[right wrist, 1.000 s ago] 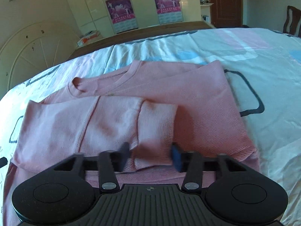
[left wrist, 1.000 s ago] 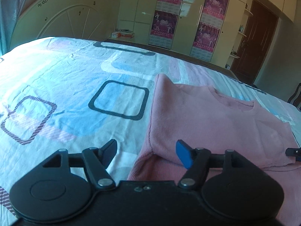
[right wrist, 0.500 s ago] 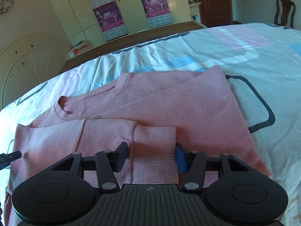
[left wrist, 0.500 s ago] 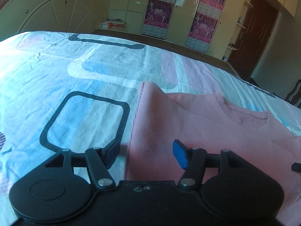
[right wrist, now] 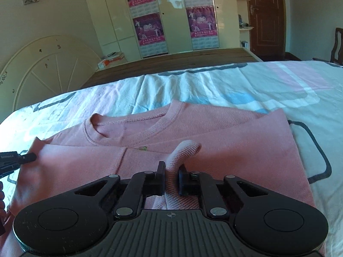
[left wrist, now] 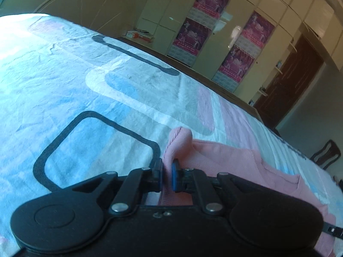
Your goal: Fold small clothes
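Left tongs (left wrist: 166,174) nearly closed, a fold at the pink sweater's (right wrist: 225,132) edge pinched. Right tongs (right wrist: 172,176) nearly closed on a raised ribbed fold. Small white lettering on the left tongs seen in the right view, unreadable. Sweater laid flat on the patterned bedsheet (left wrist: 85,98), sleeve folded across. Magenta posters (right wrist: 148,29) on the wardrobe (right wrist: 171,21), text illegible.

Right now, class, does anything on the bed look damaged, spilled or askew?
Nothing is damaged or spilled. The pink sweater lies partly folded on the bedsheet; the only bunched spots are where the left gripper and the right gripper pinch its fabric.
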The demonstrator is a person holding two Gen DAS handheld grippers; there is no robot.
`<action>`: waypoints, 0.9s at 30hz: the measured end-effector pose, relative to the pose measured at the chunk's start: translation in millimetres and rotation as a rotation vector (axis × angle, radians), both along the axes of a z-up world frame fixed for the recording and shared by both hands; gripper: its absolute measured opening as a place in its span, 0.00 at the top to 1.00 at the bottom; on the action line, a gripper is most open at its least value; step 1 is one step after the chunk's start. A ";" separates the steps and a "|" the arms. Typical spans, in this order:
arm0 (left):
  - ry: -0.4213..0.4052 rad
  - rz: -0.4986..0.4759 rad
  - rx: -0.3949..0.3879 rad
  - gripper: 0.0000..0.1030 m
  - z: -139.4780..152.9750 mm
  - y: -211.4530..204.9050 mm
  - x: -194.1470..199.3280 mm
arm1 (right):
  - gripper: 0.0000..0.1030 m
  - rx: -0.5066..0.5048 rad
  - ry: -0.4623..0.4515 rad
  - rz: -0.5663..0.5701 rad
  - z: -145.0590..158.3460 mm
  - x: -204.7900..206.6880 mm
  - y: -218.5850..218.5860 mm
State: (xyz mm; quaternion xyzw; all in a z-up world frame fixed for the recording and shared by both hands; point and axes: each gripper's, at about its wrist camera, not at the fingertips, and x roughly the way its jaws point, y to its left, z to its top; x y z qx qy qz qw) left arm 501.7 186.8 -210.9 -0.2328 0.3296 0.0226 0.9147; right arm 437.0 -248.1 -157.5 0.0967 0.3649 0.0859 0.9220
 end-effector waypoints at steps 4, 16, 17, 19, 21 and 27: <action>0.014 0.002 0.023 0.88 -0.2 3.4 3.2 | 0.89 -0.067 0.074 -0.014 -19.0 10.7 -4.8; -0.090 -0.152 0.220 0.79 36.6 -50.3 -3.2 | 0.63 -0.048 -0.050 -0.076 5.1 1.2 -11.2; -0.058 -0.177 0.224 0.78 31.3 -56.0 2.7 | 0.63 -0.044 -0.048 -0.068 5.5 3.4 -8.7; -0.003 -0.178 0.236 0.76 19.2 -58.5 13.7 | 0.63 -0.031 -0.026 -0.044 2.9 8.4 -3.9; 0.025 -0.148 0.255 0.79 10.1 -54.0 21.0 | 0.63 -0.035 0.005 -0.008 -2.7 13.3 0.7; 0.032 -0.113 0.226 0.87 3.0 -34.8 29.9 | 0.63 -0.097 0.065 -0.021 -27.7 25.9 -9.1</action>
